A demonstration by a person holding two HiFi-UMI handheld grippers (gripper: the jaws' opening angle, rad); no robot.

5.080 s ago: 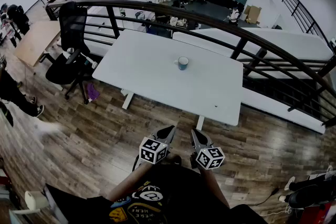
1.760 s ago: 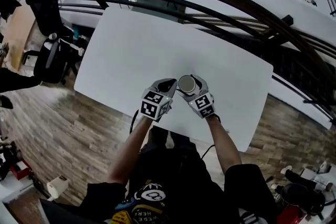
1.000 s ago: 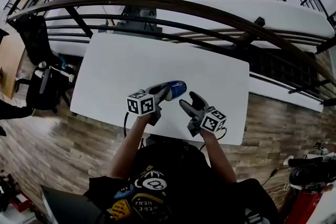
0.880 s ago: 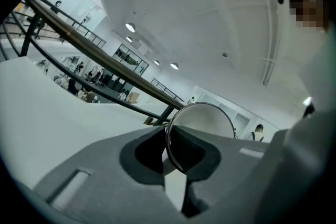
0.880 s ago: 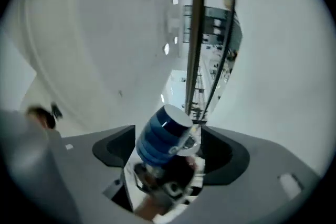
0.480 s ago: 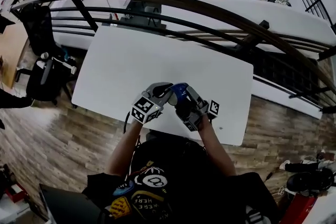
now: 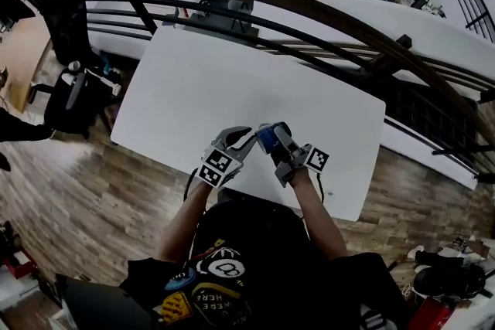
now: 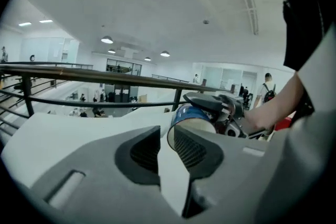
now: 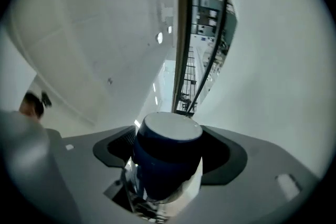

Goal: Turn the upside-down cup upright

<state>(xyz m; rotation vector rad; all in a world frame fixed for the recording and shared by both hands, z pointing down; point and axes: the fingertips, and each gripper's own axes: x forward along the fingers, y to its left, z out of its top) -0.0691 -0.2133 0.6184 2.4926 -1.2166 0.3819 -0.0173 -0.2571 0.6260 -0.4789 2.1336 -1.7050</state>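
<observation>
Presently, the left gripper (image 8: 167,139) is seen with its jaws opening. A narrow gap stands between the pads and only white table top shows through it, so nothing is held.

The right gripper (image 9: 170,132) is recorded with its jaws opening too, set wide. The blue cup (image 9: 167,165) sits between them, its sides against both pads. A flat pale end of the cup is turned away from that gripper's camera.

From the head view, the cup is placed over the near part of the table (image 7: 216,81), just beside the left gripper's tips. Whether it touches the top cannot be told.

Count, near to far:
- Two grippers are noted, each with one marker cube (image 7: 215,168).
- One cup is noted.
- One white table is noted.
- One black office chair (image 7: 66,100) is seen on the wood floor, left of the table.
- One dark railing (image 7: 309,11) curves past the table's far edge, and a lower floor is seen beyond it.
</observation>
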